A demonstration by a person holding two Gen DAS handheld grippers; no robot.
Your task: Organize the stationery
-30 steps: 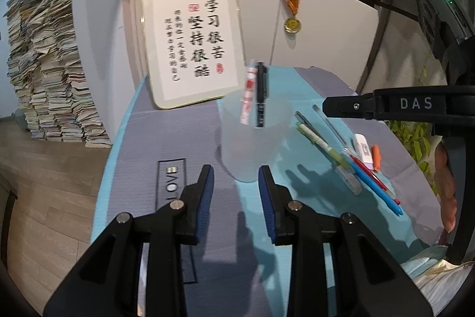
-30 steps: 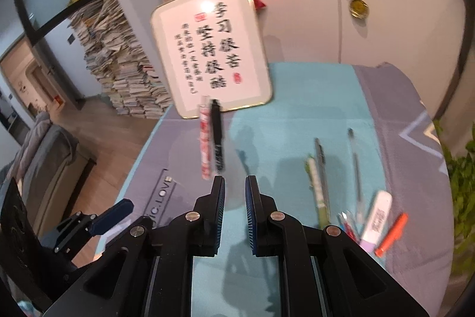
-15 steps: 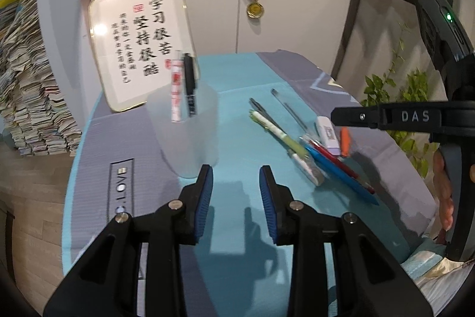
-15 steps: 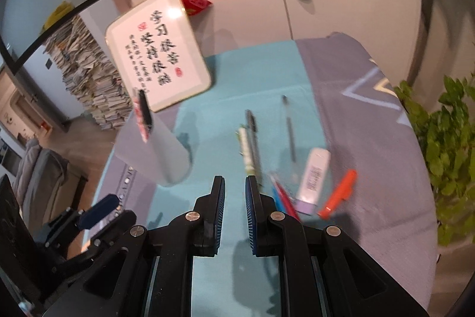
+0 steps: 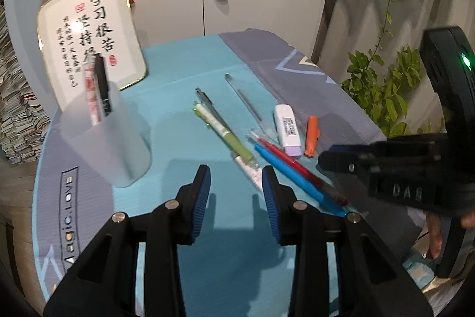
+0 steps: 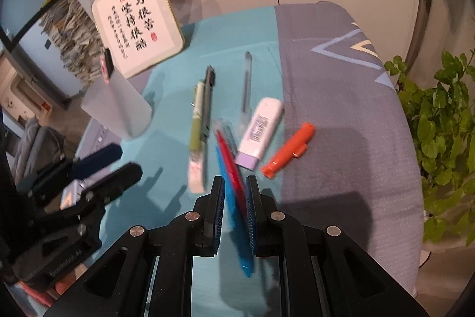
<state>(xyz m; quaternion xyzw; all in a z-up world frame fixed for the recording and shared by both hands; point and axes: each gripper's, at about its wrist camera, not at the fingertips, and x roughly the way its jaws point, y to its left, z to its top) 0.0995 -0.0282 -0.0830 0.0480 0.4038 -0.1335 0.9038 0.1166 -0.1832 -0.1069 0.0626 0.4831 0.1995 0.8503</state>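
- The left gripper (image 5: 236,183) hangs released over bare teal cloth just to the right of the frosted cup (image 5: 118,138). Its jaws have just been opening, and nothing is between them.
- The right gripper (image 6: 234,192) is clenched on nothing. It hovers farther right of the cup than the left gripper, directly over the near ends of the blue pen (image 5: 297,178) and the red pen (image 6: 227,156). Both pens still lie flat on the cloth and show through the slit.
- The key relation is that these two pens run nearly along the right gripper's pointing line, with their far ends angled back toward the cup. I judge the jaws must first part and then straddle one barrel across its width. The right hand is clearly the nearer one.
- The pens are touching or nearly touching, so a pinch may catch both.
- Farther from the cup's right side lie the green pen (image 5: 228,135), a white-and-lilac case (image 5: 286,127) and an orange cap (image 5: 311,135). They are close together, leaving little room for a sideways sweep.
- The cup already holds two pens (image 5: 102,85) upright, and the cloth between it and the pile is open for a carry.
- Behind the cup leans a framed board (image 5: 89,34). The table edge and a plant (image 5: 383,85) lie far to the right.
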